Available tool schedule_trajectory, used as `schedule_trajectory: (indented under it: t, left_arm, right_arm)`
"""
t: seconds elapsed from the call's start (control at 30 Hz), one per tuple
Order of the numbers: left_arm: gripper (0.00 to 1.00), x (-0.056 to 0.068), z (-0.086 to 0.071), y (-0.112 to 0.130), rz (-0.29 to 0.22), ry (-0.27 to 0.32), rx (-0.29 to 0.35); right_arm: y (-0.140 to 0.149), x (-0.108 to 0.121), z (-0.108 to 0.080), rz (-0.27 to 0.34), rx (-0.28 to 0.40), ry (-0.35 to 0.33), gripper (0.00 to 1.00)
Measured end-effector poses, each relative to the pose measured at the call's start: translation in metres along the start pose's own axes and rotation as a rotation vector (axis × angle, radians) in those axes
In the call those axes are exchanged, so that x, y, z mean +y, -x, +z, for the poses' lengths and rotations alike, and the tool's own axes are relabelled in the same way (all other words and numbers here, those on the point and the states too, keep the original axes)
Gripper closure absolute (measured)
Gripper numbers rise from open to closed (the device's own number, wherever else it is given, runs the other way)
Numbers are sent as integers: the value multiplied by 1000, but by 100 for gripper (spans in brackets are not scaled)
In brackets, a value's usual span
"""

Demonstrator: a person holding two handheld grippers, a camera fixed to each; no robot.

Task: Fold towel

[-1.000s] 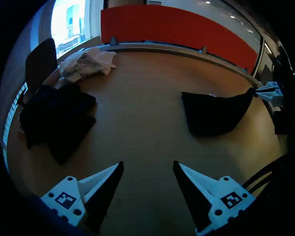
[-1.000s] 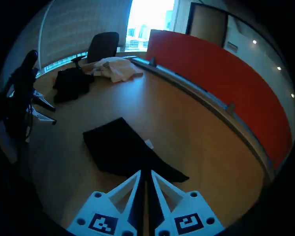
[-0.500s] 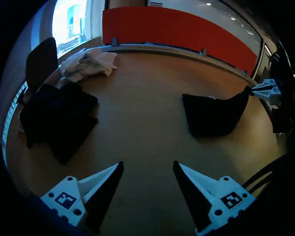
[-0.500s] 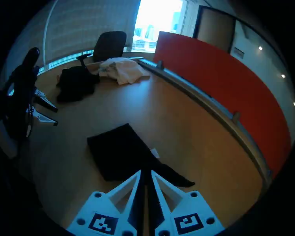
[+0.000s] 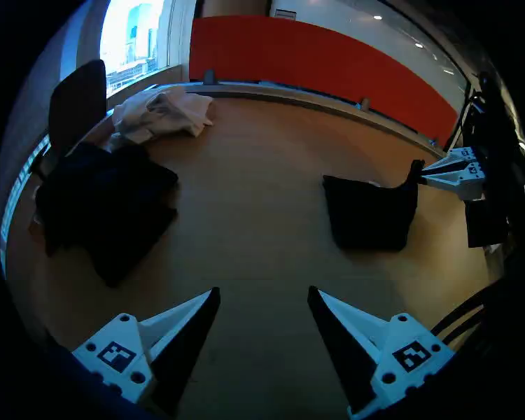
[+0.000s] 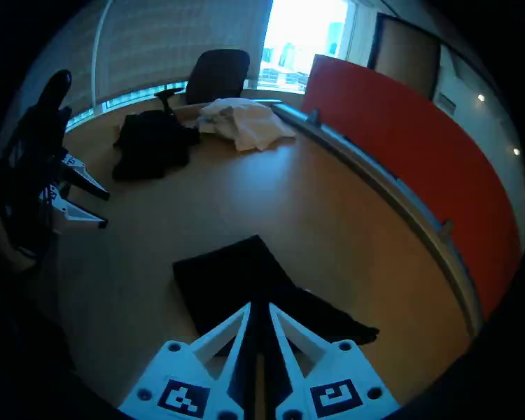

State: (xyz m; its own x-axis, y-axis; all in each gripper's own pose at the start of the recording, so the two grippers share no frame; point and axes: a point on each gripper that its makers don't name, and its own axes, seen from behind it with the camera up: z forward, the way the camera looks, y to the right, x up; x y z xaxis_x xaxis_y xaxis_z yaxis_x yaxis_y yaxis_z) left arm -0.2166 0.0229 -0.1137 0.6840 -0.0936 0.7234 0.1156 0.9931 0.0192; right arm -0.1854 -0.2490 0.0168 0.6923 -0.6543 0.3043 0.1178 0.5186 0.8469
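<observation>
While the right hand-held gripper (image 6: pixel 260 308) stands closed on a corner of the dark towel (image 6: pixel 227 276), both fingers pinched on the cloth and that corner raised off the worktop (image 5: pixel 262 182), the rest of the towel lies on the wood in a rough, slack patch, toward the right side in the left gripper view. Left hand-held gripper (image 5: pixel 262 291): fingers spread wide, holding nothing, over bare worktop, well apart from the towel. Judgement: the fold is barely begun, with one corner in hand and no edges seen matched. Whether a layer is already doubled over cannot be told, as the cloth is too dark. Left to do, by my reading: carry the corner across, line up the edges, flatten. A dark clothing pile (image 5: pixel 101 203) and a pale cloth heap (image 5: pixel 161 112) sit far off near the chair (image 5: pixel 73 105), apart from the work.
</observation>
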Motion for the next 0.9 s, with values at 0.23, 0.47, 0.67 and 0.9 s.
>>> schedule_trajectory:
  t: [0.23,0.47,0.67,0.9]
  left_arm:
    - [7,-4,-4,6,-6,-11,5]
    - [7,-6,-5,14,-26,-19,4]
    - [7,-6,-3,16,-53,-20,5]
    - [7,-5,0,14,-48,-21,5]
  right_arm:
    - [-10,-32,38,-22,-25,-63,95]
    - [-1,-67,77,-16,-75,-131,95]
    - [12,-78,91,-15,-112,-154,95]
    - [13,-75,88,-1,-110,-157,92]
